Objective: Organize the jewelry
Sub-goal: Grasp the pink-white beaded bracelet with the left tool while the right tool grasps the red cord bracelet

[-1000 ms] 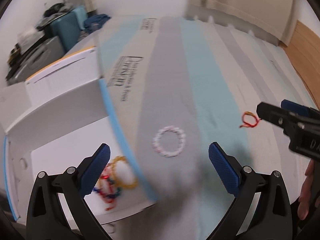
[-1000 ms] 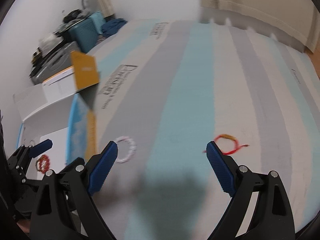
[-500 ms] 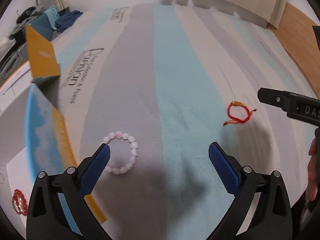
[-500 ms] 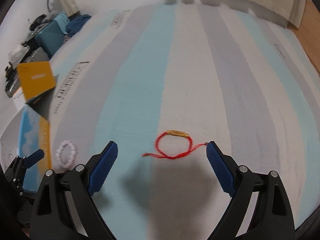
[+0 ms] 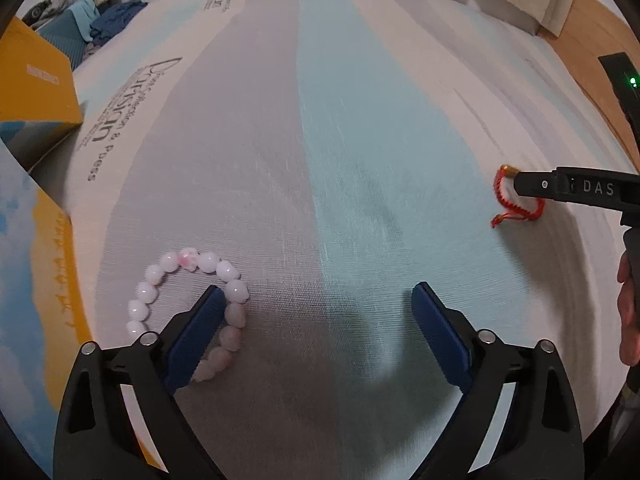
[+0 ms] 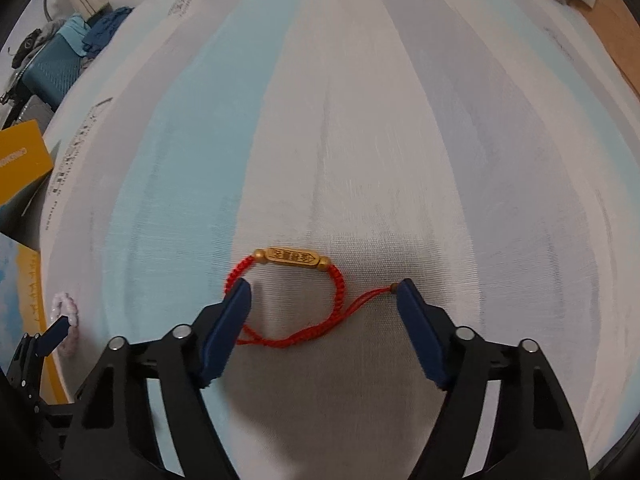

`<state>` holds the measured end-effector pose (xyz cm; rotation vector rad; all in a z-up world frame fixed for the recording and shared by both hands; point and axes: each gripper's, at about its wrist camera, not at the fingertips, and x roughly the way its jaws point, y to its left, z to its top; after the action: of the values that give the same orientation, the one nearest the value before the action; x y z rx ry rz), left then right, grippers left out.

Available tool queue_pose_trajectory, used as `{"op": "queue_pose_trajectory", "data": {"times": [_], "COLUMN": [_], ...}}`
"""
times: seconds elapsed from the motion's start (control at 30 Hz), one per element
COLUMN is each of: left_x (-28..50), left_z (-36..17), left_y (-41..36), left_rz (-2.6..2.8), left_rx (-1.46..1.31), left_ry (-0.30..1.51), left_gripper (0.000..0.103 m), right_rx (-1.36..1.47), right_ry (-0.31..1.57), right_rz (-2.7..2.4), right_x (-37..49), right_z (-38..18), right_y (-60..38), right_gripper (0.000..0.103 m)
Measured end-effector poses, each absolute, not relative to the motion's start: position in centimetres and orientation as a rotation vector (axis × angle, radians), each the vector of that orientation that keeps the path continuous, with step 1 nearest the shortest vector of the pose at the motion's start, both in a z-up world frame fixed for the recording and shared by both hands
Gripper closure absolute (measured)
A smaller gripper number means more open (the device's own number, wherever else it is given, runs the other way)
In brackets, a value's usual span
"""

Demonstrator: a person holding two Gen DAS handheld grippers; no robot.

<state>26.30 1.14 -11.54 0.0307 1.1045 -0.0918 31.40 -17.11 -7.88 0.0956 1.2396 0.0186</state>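
Now: two bracelets on your striped sheet [image 6: 360, 140].
Your left gripper [image 5: 316, 300], jaws closing but wide, straddles pink bead bracelet [image 5: 188, 300]; your right gripper [image 6: 324, 296], narrowing, brackets red cord bracelet [image 6: 296, 300], neither gripped.

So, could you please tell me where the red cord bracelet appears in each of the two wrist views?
Left wrist: red cord bracelet far right, partly behind the right gripper's finger.
Right wrist: bracelet centre, lying between the open jaws.
Shared landmark: the pink bead bracelet, lower left there, at the left edge here.
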Motion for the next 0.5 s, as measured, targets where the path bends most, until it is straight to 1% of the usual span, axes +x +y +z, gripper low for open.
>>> {"op": "queue_pose_trajectory", "data": {"times": [0.07,0.13,0.2,0.33,0.4,0.43,0.5], "left_x": [26.2,25.9,25.7,25.4,25.3,25.2,25.2], "left_z": [-12.1,-12.4,-12.5,-12.6,-12.6,-12.5,-12.4], "left_y": [1.1,1.0,0.8,1.1,1.3,1.4,1.5], "left_rz": [-0.089,-0.086,-0.089,-0.092,-0.090,-0.089,-0.087], "left_rx": [0.035,0.057,0.069,0.062,0.055,0.053,0.045], "left_ry": [1.106,1.094,1.084,1.080,1.078,1.078,1.081], "left_gripper": [0.016,0.020,0.027,0.036,0.043,0.045,0.053], "right_rx": [0.095,0.097,0.098,0.088,0.084,0.080,0.076], "right_ry": [1.250,1.247,1.242,1.239,1.239,1.241,1.245], "right_rz": [0.018,0.013,0.009,0.013,0.016,0.019,0.023], "right_x": [31.6,31.7,31.6,31.4,31.3,31.3,31.3], "right_z": [-8.5,-8.8,-9.0,-9.2,-9.1,-9.1,-9.0], "right_y": [-17.0,-17.0,-17.1,-17.1,-16.9,-16.7,-16.6], "right_gripper": [0.038,0.041,0.050,0.062,0.073,0.077,0.086]}}
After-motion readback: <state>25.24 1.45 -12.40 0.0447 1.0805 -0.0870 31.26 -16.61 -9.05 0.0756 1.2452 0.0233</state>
